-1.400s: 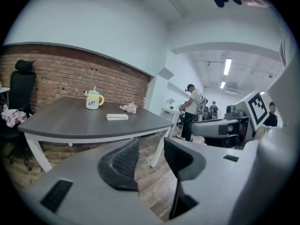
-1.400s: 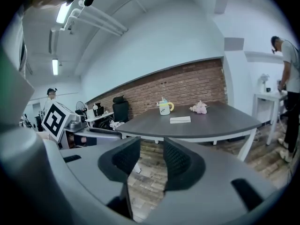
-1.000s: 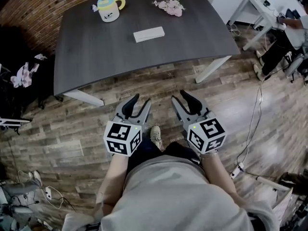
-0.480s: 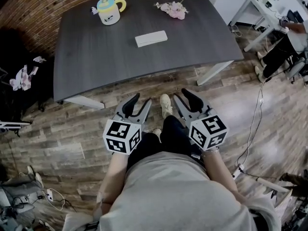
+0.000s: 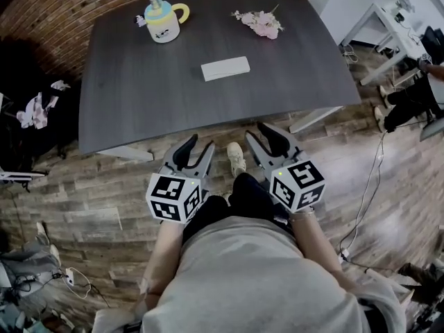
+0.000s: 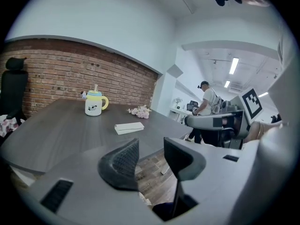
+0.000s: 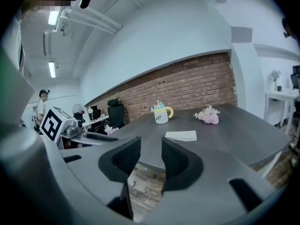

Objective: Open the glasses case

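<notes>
The glasses case (image 5: 225,68) is a flat white closed box lying in the middle of the dark grey table (image 5: 132,103). It also shows in the left gripper view as the case (image 6: 129,127) and in the right gripper view as the case (image 7: 181,135), well beyond the jaws. My left gripper (image 5: 199,146) and right gripper (image 5: 262,136) hang side by side over the wooden floor, just short of the table's near edge. Both point toward the table. The left gripper (image 6: 151,149) and the right gripper (image 7: 151,150) stand open with nothing between their pads.
A mug (image 5: 165,19) with a yellow handle stands at the table's far left, and a pink flower sprig (image 5: 260,23) lies at the far right. A black chair (image 5: 21,116) with cloth stands left of the table. Another person (image 5: 416,92) and white desks are at the right.
Both grippers have moved forward toward the table with the person walking. The table's near edge is now just ahead of the fingertips. The jaws keep the same opening.
</notes>
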The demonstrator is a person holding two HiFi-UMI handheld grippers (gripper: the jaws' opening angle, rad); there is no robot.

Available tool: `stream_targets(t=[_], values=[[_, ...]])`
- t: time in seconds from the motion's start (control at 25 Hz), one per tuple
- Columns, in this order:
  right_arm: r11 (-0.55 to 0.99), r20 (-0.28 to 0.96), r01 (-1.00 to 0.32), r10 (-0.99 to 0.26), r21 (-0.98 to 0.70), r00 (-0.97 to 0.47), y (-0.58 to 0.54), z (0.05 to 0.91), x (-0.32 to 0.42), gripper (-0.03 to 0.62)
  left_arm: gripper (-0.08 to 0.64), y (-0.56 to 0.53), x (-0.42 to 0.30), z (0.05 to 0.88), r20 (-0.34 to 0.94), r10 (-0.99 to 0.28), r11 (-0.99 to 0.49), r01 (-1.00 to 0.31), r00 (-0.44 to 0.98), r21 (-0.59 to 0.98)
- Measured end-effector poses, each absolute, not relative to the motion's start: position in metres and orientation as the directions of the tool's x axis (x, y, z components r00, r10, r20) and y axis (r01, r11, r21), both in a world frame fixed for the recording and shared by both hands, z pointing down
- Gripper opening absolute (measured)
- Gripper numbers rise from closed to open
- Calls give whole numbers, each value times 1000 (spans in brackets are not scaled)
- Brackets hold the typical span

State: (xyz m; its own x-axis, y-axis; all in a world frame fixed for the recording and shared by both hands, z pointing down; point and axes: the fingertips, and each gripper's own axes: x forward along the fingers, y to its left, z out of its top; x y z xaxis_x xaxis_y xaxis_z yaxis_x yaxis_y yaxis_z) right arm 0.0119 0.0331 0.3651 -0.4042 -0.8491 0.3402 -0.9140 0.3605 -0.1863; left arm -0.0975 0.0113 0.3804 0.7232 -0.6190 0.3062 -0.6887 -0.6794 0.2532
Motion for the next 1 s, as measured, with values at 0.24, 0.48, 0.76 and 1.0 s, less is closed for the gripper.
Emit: stream_targets(t=[0.24,0.48,0.76,1.0], values=[[382,345,-906,-838,-182,-422,-9,368,27,147,181,-25,-85,382,309,-629,-669,-699,713,253],[416,351,-891,-819,-180,-453,-64,370,42,147,181,-77,-76,382,311,-669,-629,-737,675,246],[467,367,-865,-783,-185,-502,-129,372,53,147,181,-138,-70,381,328,-704,-586,-777,629,232],[494,374,-850,-765,-183,-524,-176,371,70,147,181,-187,-60,382,339,-731,-556,-805,592,208]])
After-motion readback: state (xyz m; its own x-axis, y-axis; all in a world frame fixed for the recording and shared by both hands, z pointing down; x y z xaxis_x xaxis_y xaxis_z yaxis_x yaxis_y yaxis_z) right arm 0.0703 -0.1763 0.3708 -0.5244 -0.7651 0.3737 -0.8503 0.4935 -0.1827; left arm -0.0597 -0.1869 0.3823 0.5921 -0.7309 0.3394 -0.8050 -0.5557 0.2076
